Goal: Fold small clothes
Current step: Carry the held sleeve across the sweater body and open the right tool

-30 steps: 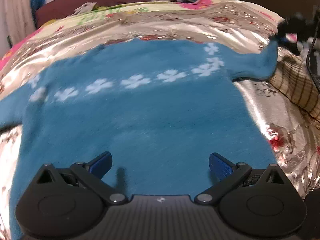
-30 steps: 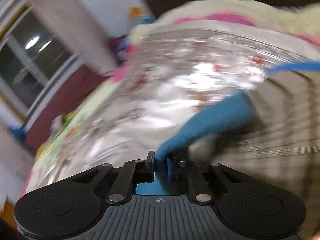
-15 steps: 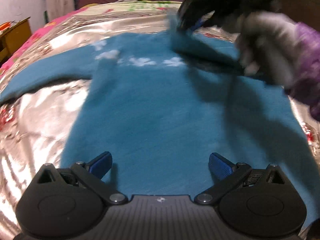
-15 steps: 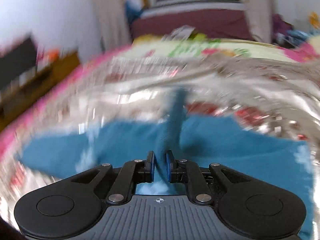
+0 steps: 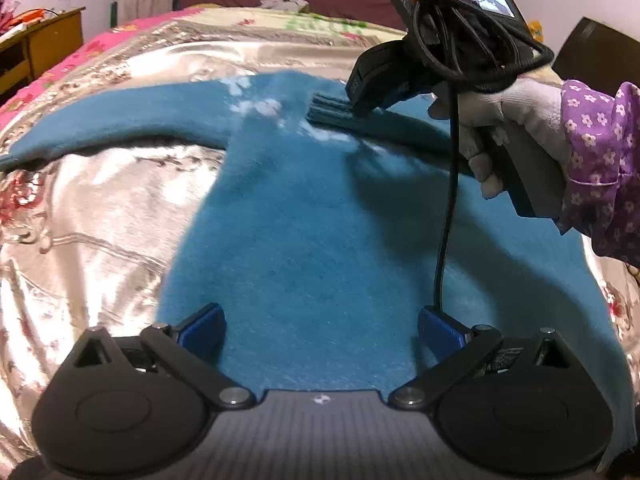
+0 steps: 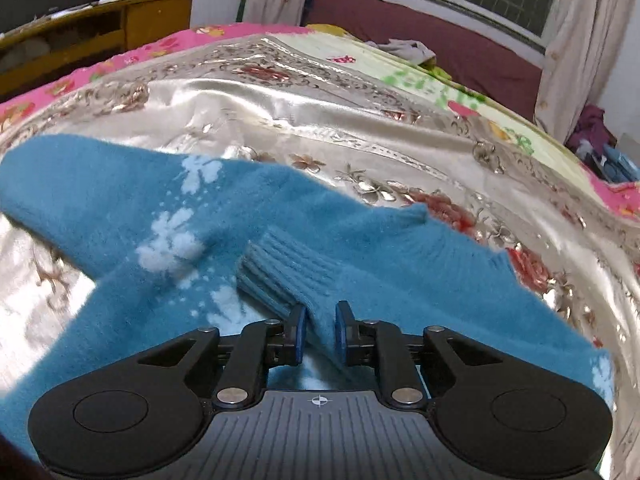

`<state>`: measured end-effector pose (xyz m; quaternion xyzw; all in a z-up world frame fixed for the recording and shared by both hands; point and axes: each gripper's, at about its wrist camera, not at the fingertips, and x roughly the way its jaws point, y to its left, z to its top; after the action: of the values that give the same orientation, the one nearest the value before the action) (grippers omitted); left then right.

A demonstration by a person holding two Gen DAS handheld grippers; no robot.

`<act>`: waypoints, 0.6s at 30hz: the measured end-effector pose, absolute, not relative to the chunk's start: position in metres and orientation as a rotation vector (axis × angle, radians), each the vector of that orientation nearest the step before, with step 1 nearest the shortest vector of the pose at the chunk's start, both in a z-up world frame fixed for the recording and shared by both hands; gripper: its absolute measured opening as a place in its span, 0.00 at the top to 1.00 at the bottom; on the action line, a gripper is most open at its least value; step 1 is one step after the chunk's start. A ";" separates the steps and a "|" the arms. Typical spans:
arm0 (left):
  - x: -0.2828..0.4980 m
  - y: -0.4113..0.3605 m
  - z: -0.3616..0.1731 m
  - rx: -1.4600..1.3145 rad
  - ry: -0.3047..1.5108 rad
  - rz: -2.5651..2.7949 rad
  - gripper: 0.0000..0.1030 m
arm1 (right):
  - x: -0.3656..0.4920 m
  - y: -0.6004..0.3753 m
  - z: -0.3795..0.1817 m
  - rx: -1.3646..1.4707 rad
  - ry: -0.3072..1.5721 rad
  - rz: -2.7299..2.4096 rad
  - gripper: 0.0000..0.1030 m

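Note:
A small blue sweater with white flower marks lies flat on a shiny silver bedspread. My left gripper is open and empty, low over the sweater's hem. My right gripper is shut on the right sleeve, just behind its ribbed cuff, which is laid across the chest. In the left wrist view the right gripper shows at the far side with the cuff in it. The left sleeve lies spread out to the left.
The bedspread covers a wide bed with a pink and yellow floral sheet at its far edges. A wooden desk stands at the far left. A maroon couch is beyond the bed. The right gripper's cable hangs over the sweater.
My right gripper has carried the right sleeve from the far right across onto the sweater's chest and lowered it. My left gripper has stayed open over the hem while its view swung left.

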<state>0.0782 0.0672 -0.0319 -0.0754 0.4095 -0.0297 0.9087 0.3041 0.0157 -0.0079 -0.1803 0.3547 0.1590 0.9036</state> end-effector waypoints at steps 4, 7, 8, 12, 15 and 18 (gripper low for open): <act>0.077 0.070 -0.031 -0.158 0.833 -0.057 0.00 | 0.307 0.021 0.005 -0.285 0.699 0.350 1.00; 0.078 0.071 -0.031 -0.155 0.834 -0.052 0.00 | 0.305 0.038 0.008 -0.294 0.670 0.385 1.00; 0.078 0.071 -0.032 -0.151 0.835 -0.047 0.00 | 0.305 0.044 0.005 -0.311 0.671 0.394 1.00; 0.078 0.071 -0.032 -0.146 0.834 -0.038 0.00 | 0.299 0.042 -0.001 -0.347 0.670 0.411 0.91; 0.079 0.072 -0.033 -0.149 0.832 -0.042 0.00 | 0.292 0.029 0.000 -0.369 0.678 0.439 0.79; 0.080 0.072 -0.033 -0.146 0.829 -0.042 0.00 | 0.285 0.019 -0.007 -0.428 0.709 0.483 0.55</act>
<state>0.0803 0.0717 -0.0332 -0.0711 0.4023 -0.0206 0.9125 0.2851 0.0191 -0.0066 -0.2061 0.3411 0.2326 0.8872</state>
